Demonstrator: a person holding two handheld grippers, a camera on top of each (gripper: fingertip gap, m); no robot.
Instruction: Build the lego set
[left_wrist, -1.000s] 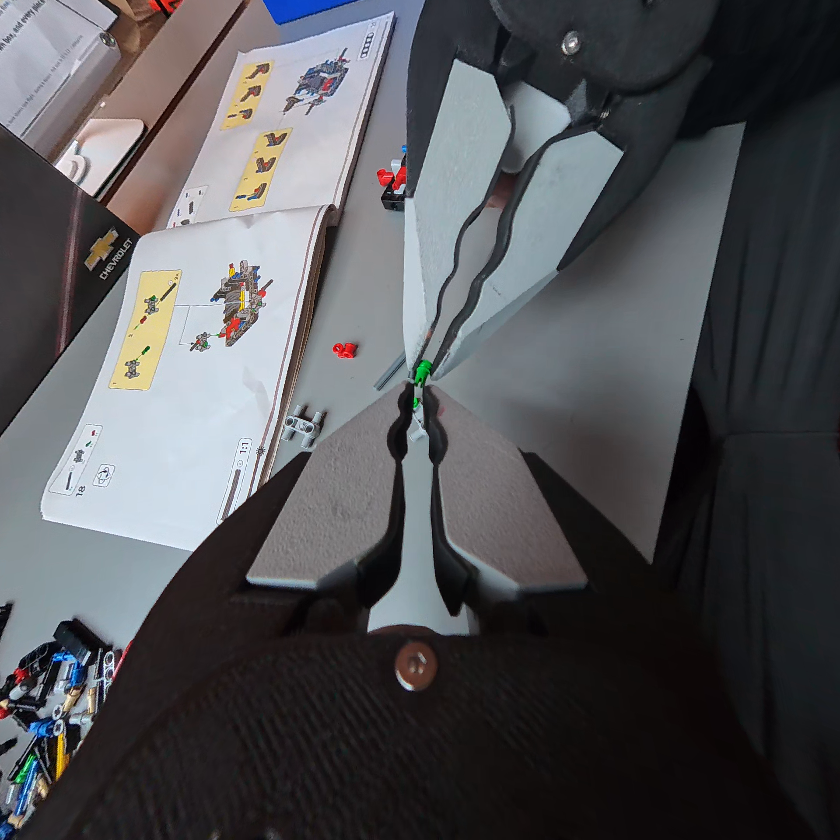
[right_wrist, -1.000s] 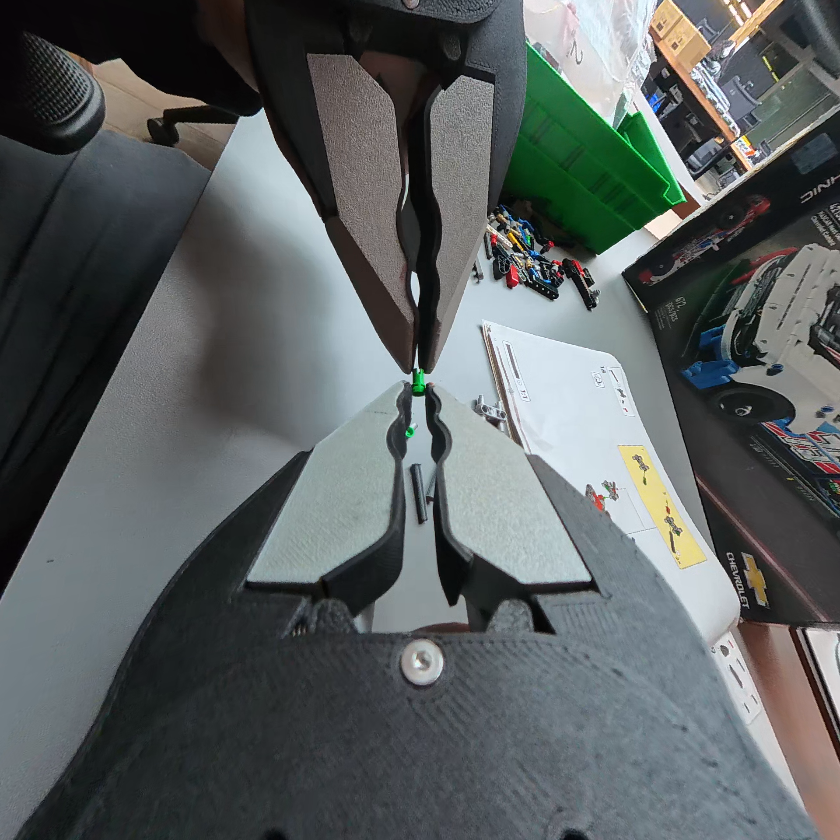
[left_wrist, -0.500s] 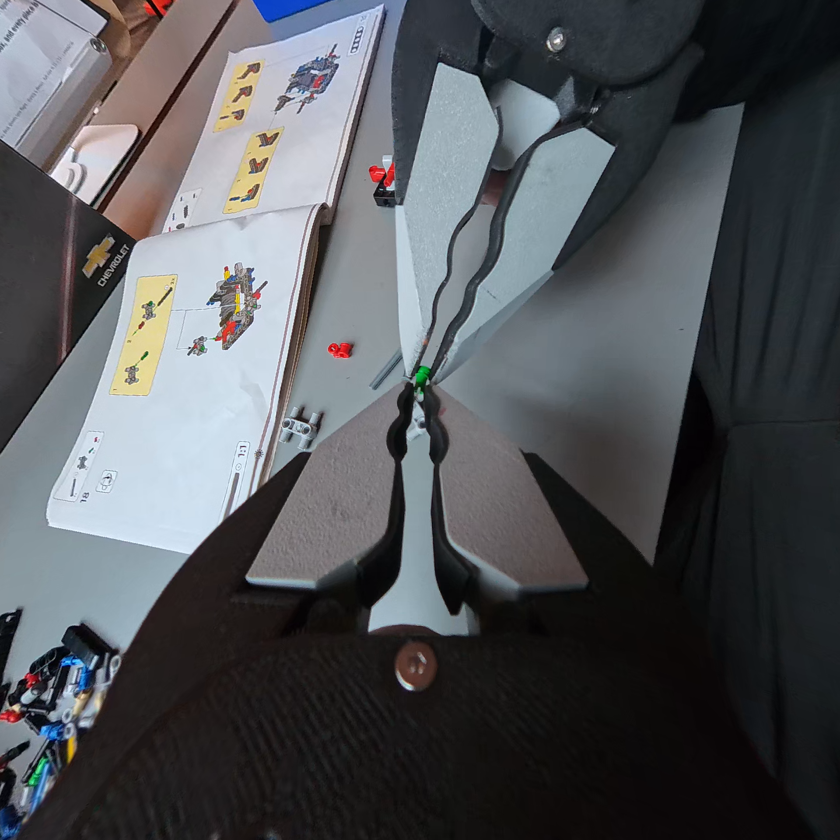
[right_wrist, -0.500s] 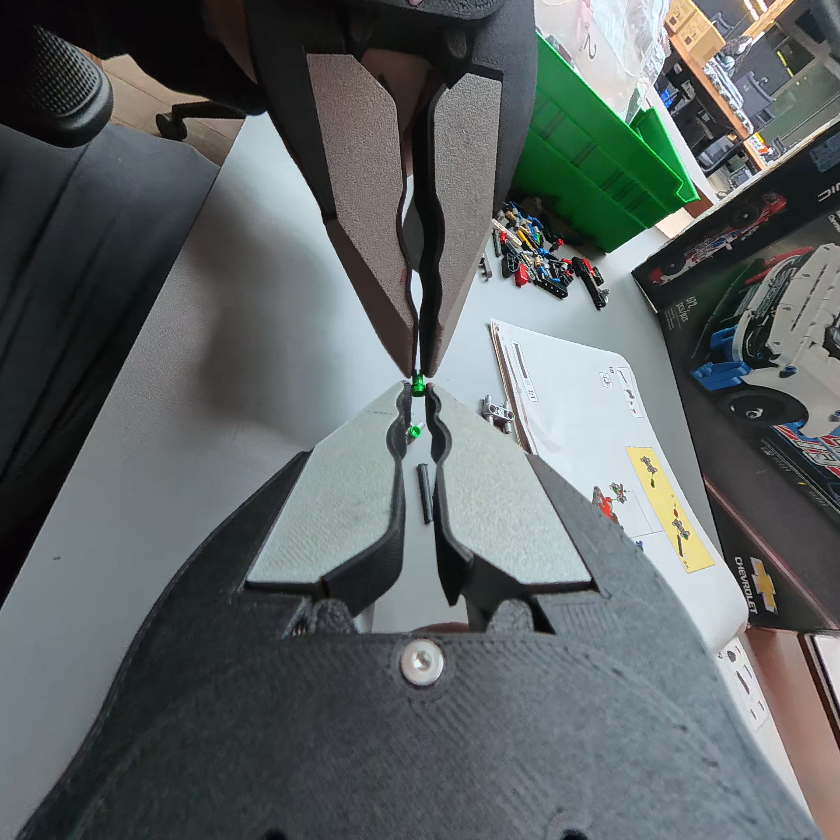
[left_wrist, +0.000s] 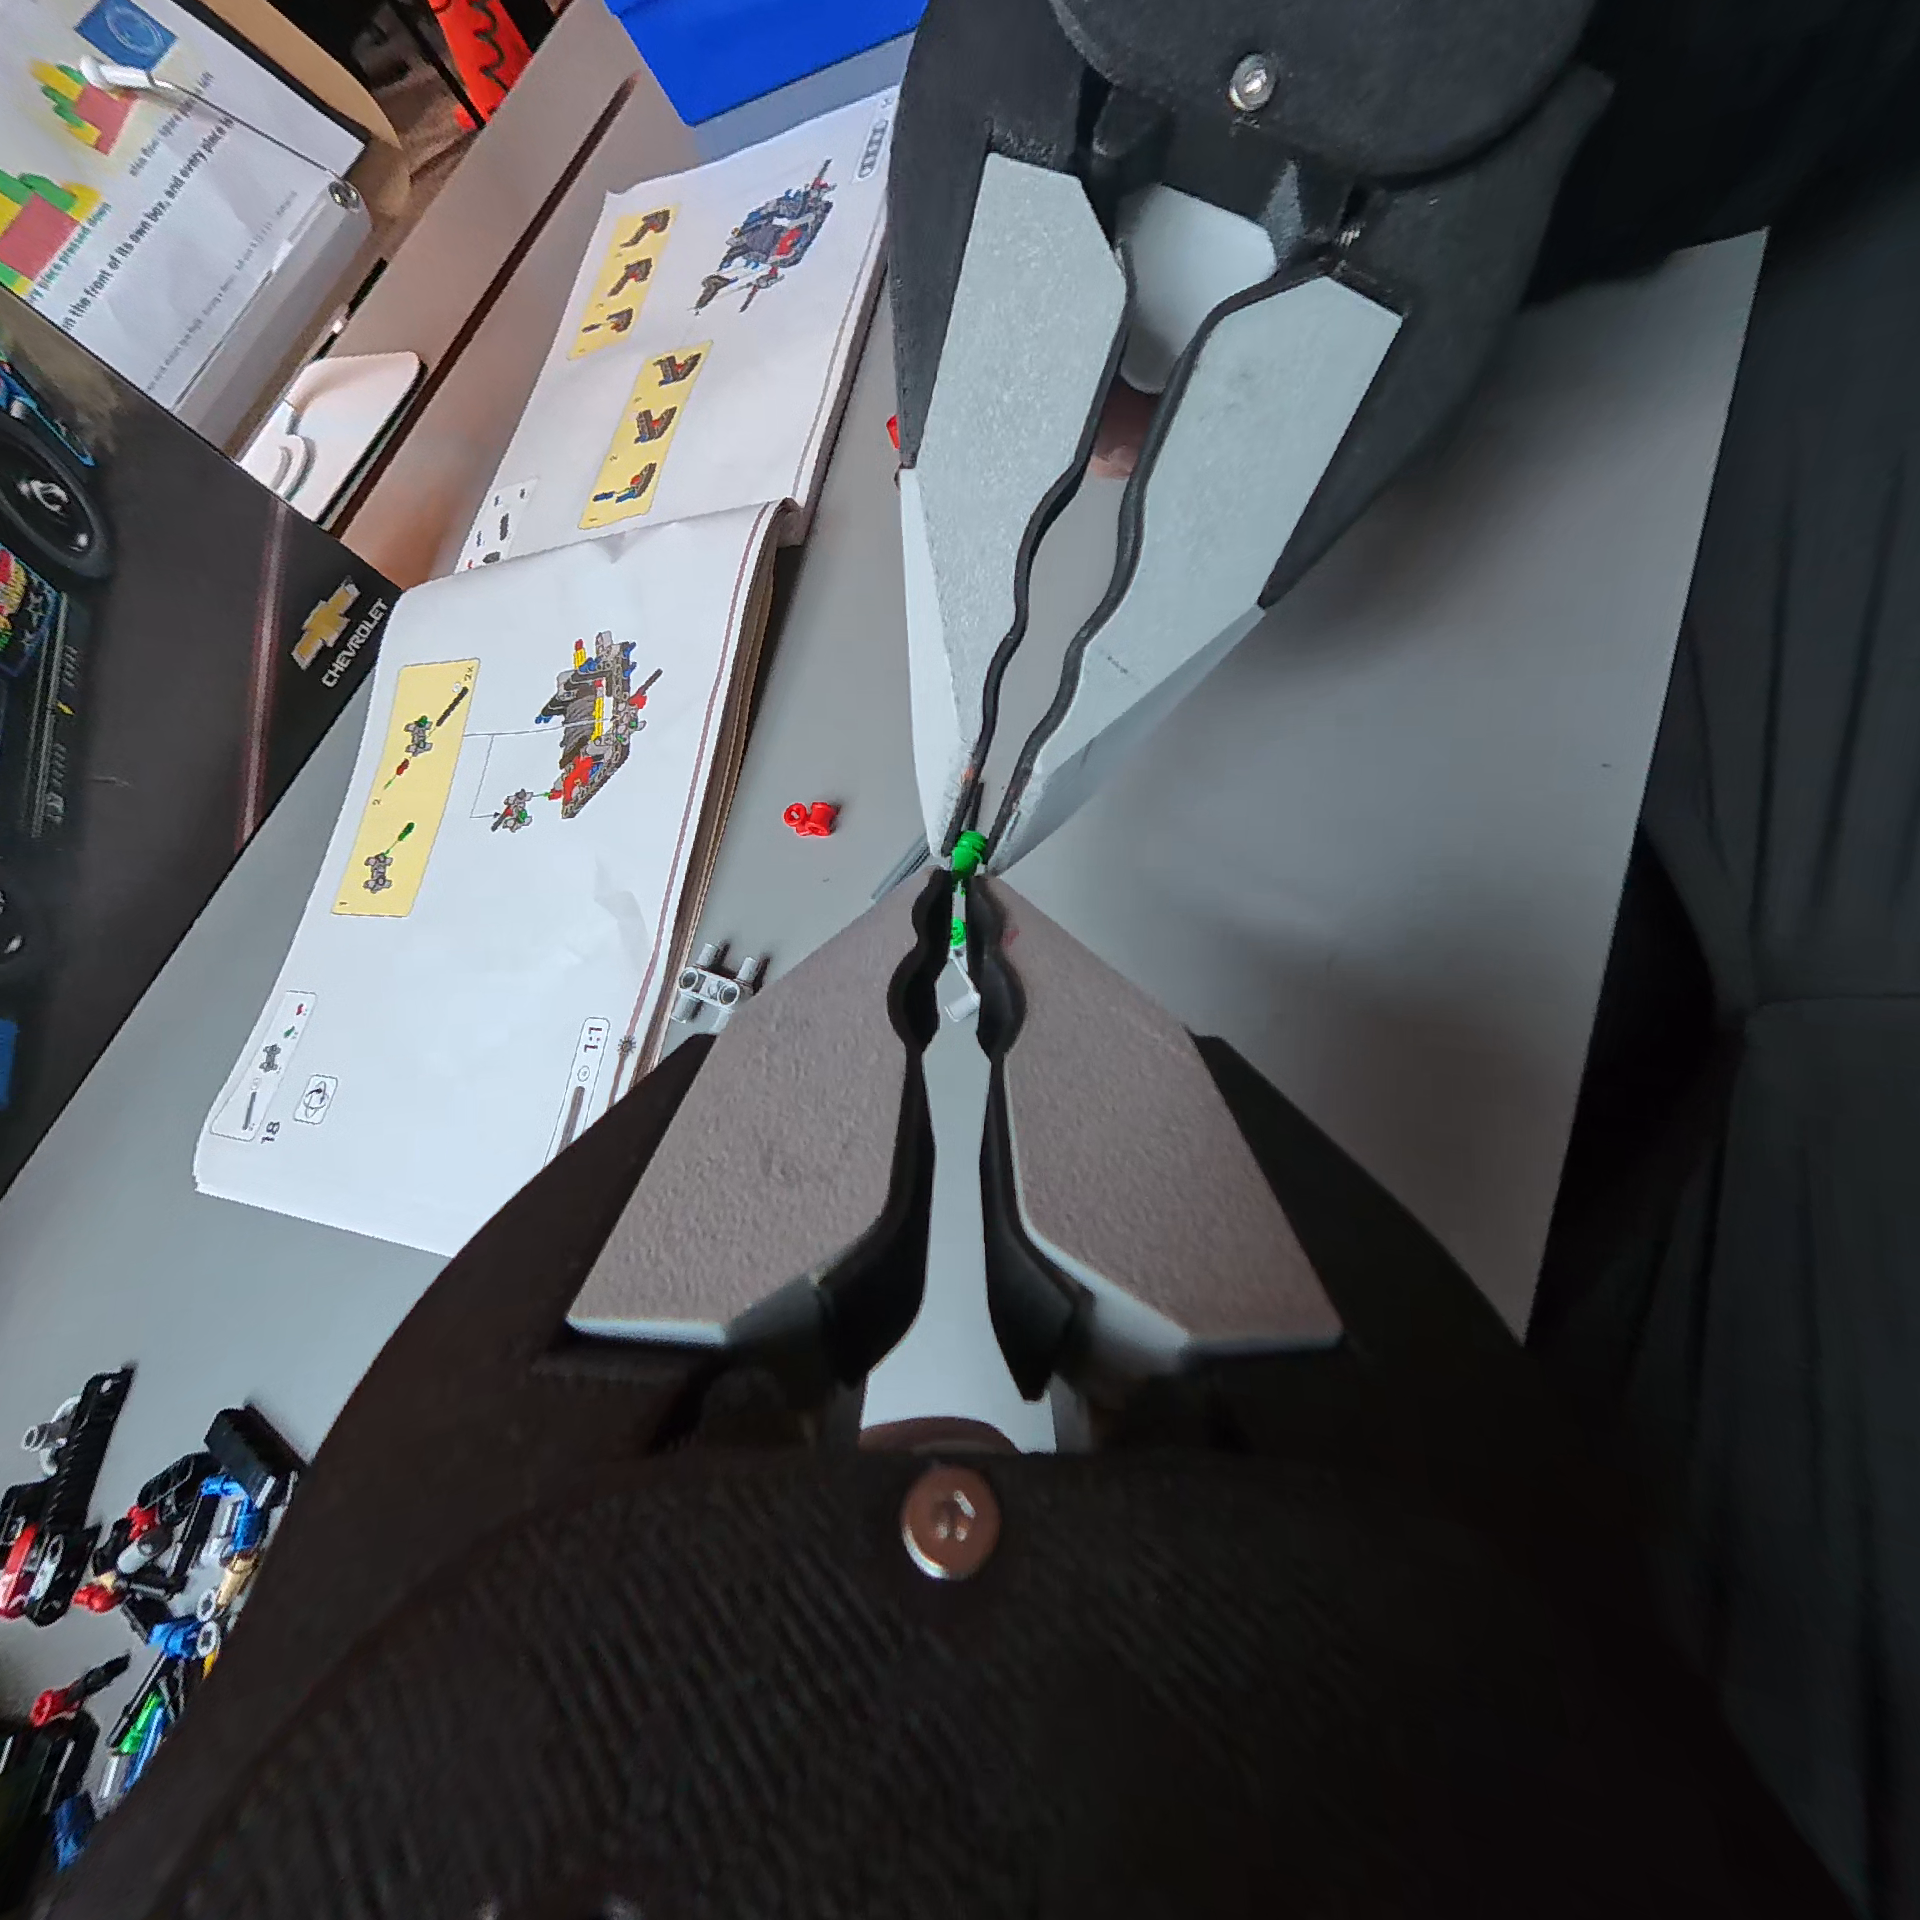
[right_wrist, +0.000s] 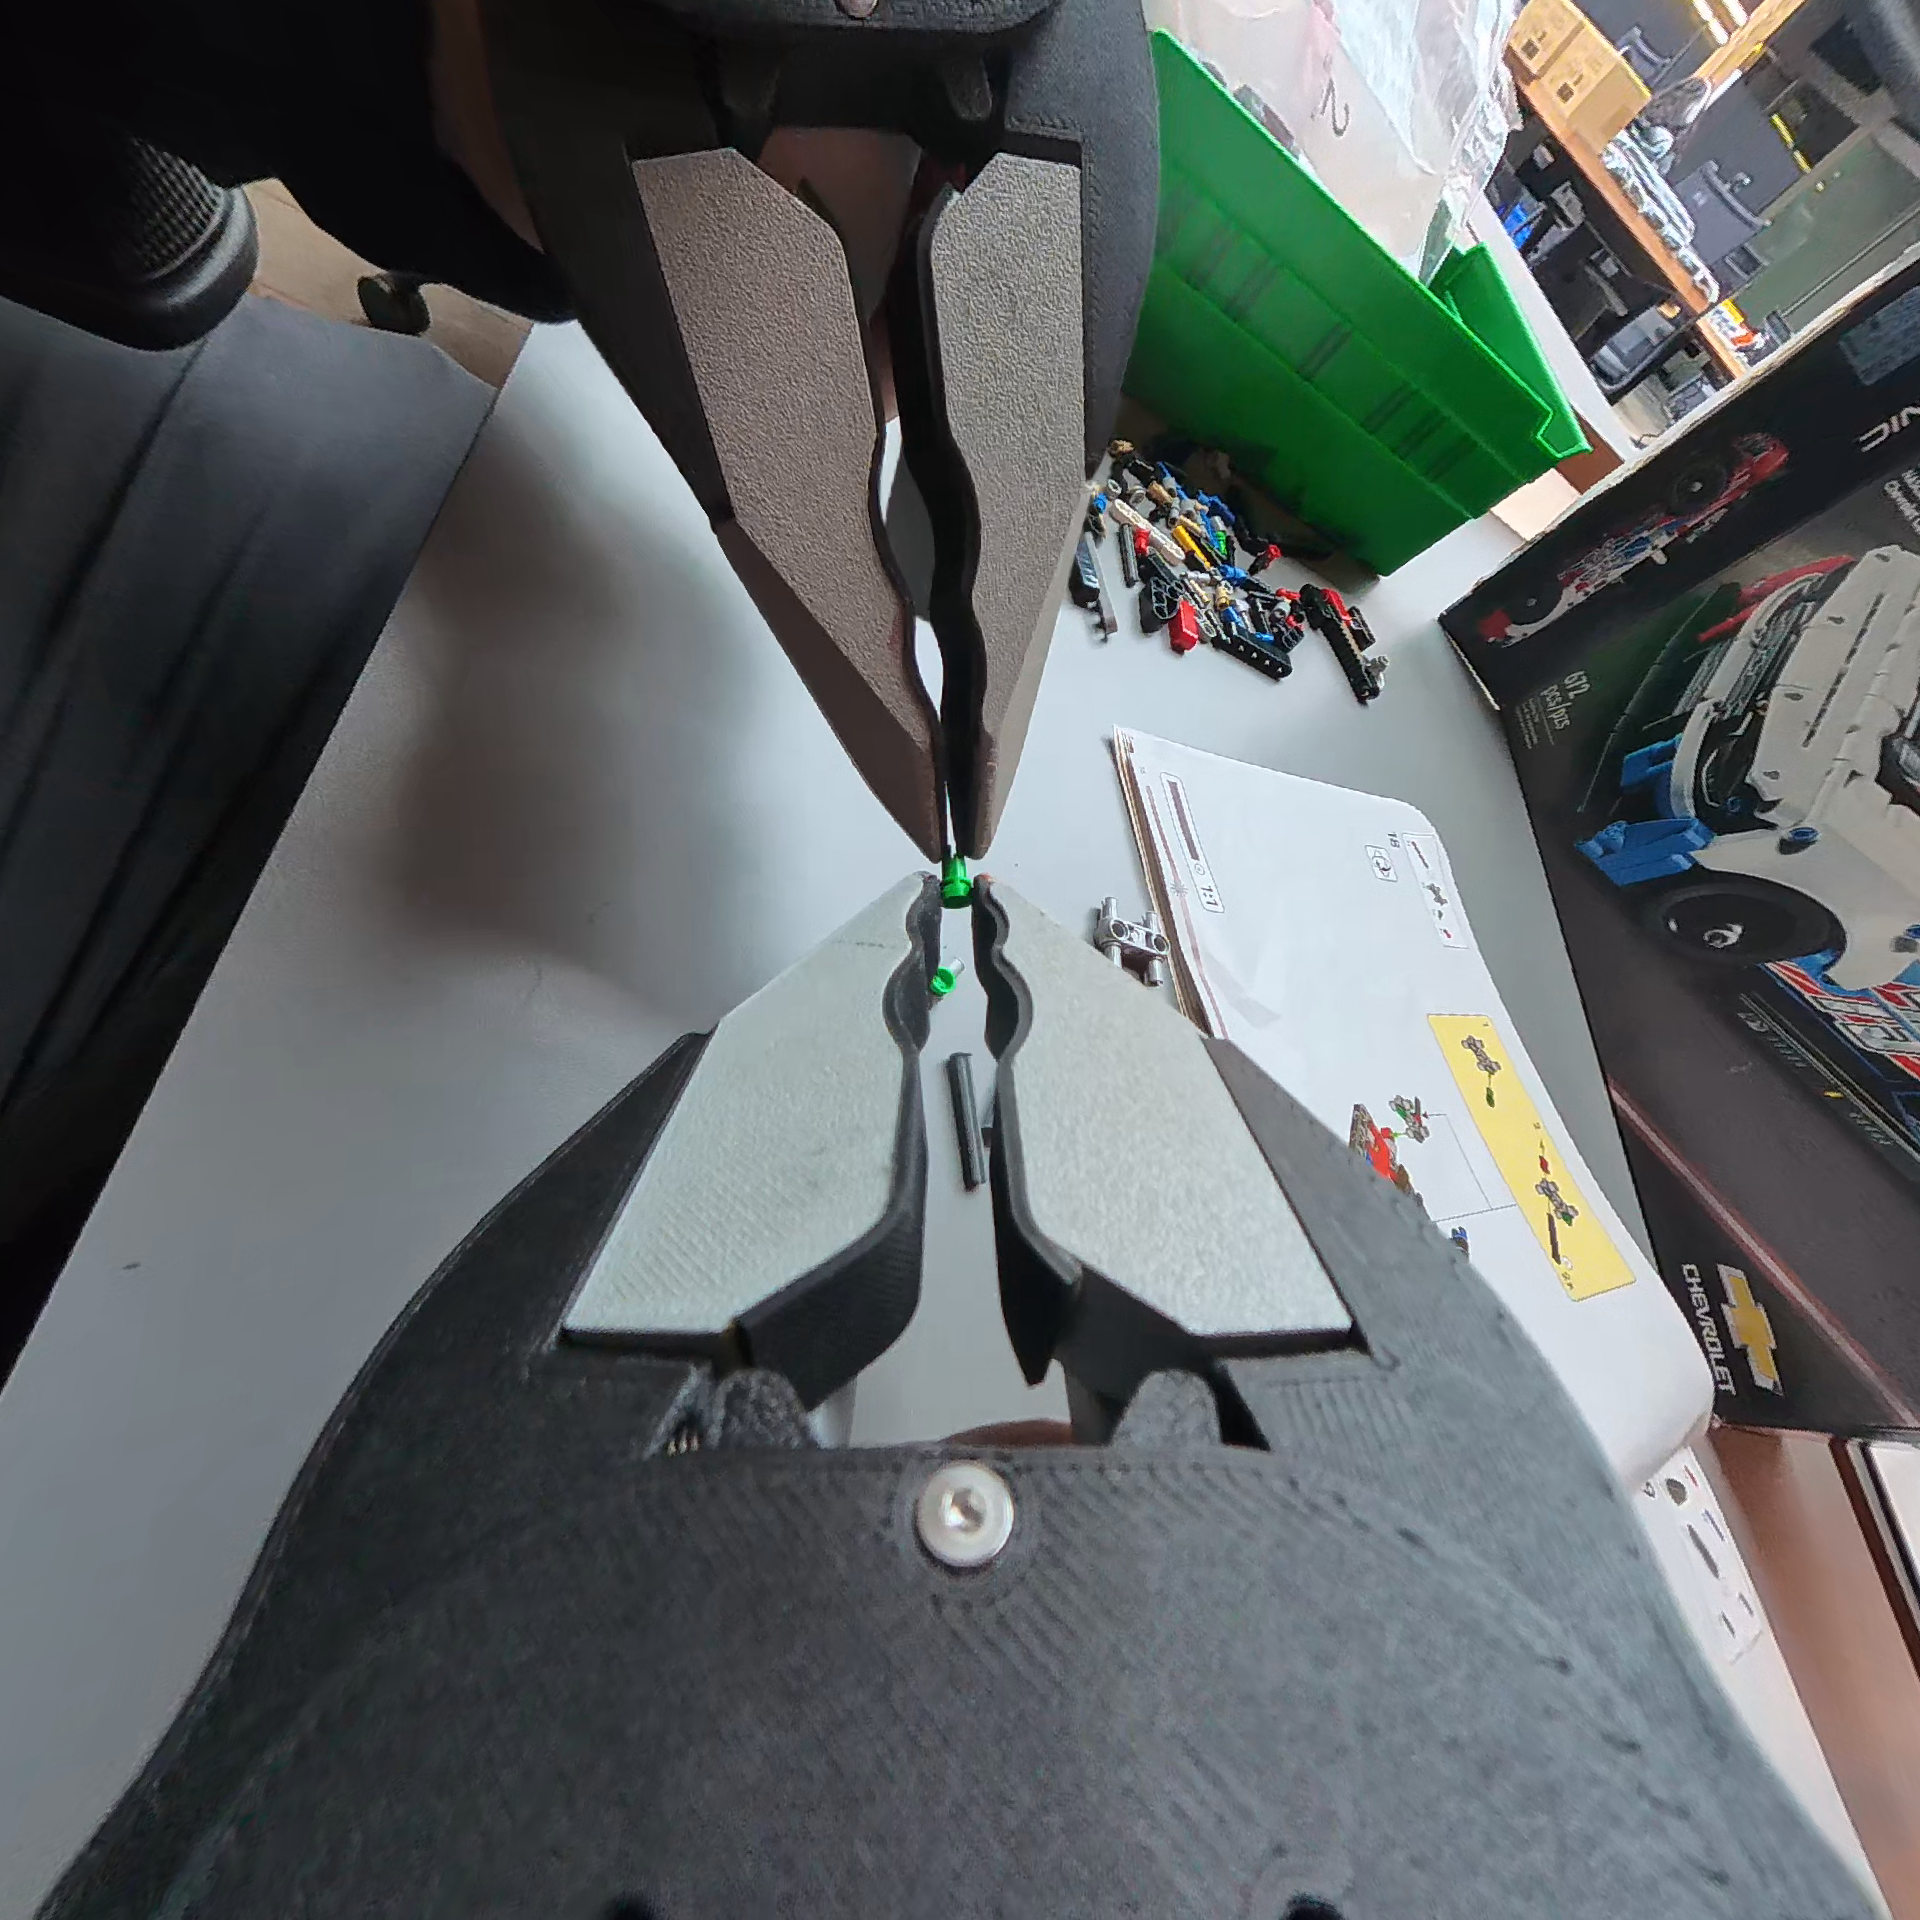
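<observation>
A small green pin (left_wrist: 967, 852) (right_wrist: 954, 881) is held above the grey table (left_wrist: 1351, 935) between two grippers that meet tip to tip. My left gripper (left_wrist: 963, 888), with brown pads, is shut on one end of it. My right gripper (right_wrist: 954, 896), with grey pads, is shut on the other end. The right gripper (left_wrist: 982, 821) comes in from above in the left wrist view. The left gripper (right_wrist: 951, 844) comes in from above in the right wrist view. A second green-and-grey piece (right_wrist: 943, 977) and a black axle (right_wrist: 966, 1122) lie on the table below.
An open instruction booklet (left_wrist: 499, 883) (right_wrist: 1351, 987) lies beside the grippers, with a grey connector (left_wrist: 717, 987) (right_wrist: 1130, 930) and a red piece (left_wrist: 808, 818) near it. A pile of loose parts (right_wrist: 1226, 582), a green bin (right_wrist: 1330, 343) and the set's box (right_wrist: 1766, 831) stand beyond. My right tips are roughly 6 centimeters from the black axle (right_wrist: 966, 1122).
Both grippers stay tip to tip on the green pin. The pair has drifted slightly over the table. Neither grip has changed.
</observation>
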